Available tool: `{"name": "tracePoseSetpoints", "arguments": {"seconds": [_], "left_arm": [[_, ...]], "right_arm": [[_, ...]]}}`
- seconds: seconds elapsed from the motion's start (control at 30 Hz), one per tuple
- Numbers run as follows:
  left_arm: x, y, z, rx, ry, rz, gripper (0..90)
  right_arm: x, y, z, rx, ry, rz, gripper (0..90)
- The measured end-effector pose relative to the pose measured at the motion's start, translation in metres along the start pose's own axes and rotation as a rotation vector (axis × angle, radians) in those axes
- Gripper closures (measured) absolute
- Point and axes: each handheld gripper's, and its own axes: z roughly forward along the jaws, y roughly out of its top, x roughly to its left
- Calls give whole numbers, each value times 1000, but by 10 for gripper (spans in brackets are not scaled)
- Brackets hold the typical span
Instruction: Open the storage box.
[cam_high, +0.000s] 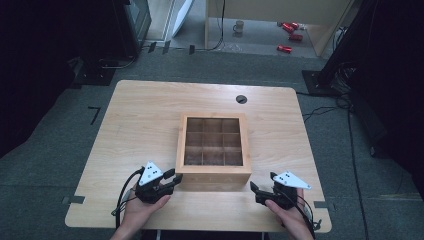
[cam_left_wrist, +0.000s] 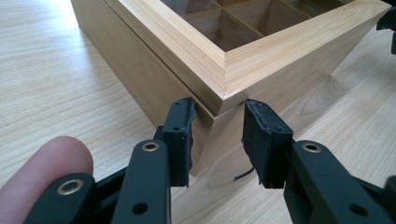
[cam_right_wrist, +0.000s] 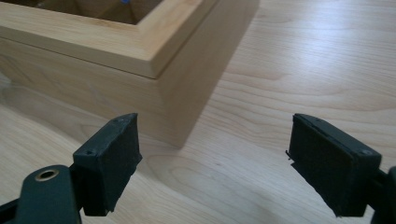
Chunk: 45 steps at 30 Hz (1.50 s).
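Left tongs (cam_left_wrist: 217, 140) straddle the near corner of a pale wooden box (cam_left_wrist: 261, 60), jaws narrow but not gripping; right tongs (cam_right_wrist: 229, 163) gape wide just short of its other near corner. Smooth square-edged wood could slip from a corner pinch, skidding across the grained bench (cam_high: 145, 115).

Wooden box (cam_left_wrist: 261, 60) far side cut off by frame edge; compartment contents perhaps too dim.

No readable text, labels, brand marks or nos. anywhere. Wooden box (cam_high: 213, 172) w/ compartments: plain wood, no markings. Table (cam_high: 140, 120): bare grain. Red cans (cam_high: 290, 31) on floor at back too small/blurred to read.
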Motion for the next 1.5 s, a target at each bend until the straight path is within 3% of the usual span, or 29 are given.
{"name": "tracePoseSetpoints", "arguments": {"seconds": [0.2, 0.37, 0.53, 0.57, 0.8, 0.93, 0.97, 1.07, 1.2, 1.4, 1.5], "left_arm": [[0, 0, 0, -2, 1, 6, 642], [0, 0, -1, -2, 1, 8, 641], [0, 1, -1, -5, -3, 4, 641], [1, 1, -1, -5, -13, -4, 641], [1, 1, -2, -5, -14, -4, 641], [1, 2, -2, -10, -19, -1, 640], [2, 4, -7, -54, -33, -19, 629], [6, 7, -12, -88, -19, -40, 646], [8, 4, -9, -61, -41, -39, 621], [1, 2, -2, -22, -32, -2, 603], [2, 1, -1, -11, -28, -11, 600]], "right_arm": [[12, 1, 6, -8, 23, -17, 226], [20, 2, 9, -40, 26, -25, 353], [25, 3, 11, -69, 46, -10, 478], [25, 3, 12, -75, 52, -8, 537], [23, 2, 11, -95, 77, 32, 662], [25, 3, 11, -108, 75, 26, 682], [25, 3, 11, -105, 76, 25, 682], [25, 2, 11, -101, 77, 27, 683], [25, 2, 11, -103, 75, 23, 684], [26, 2, 11, -115, 66, 15, 693], [25, 3, 11, -118, 65, 12, 695]]}}
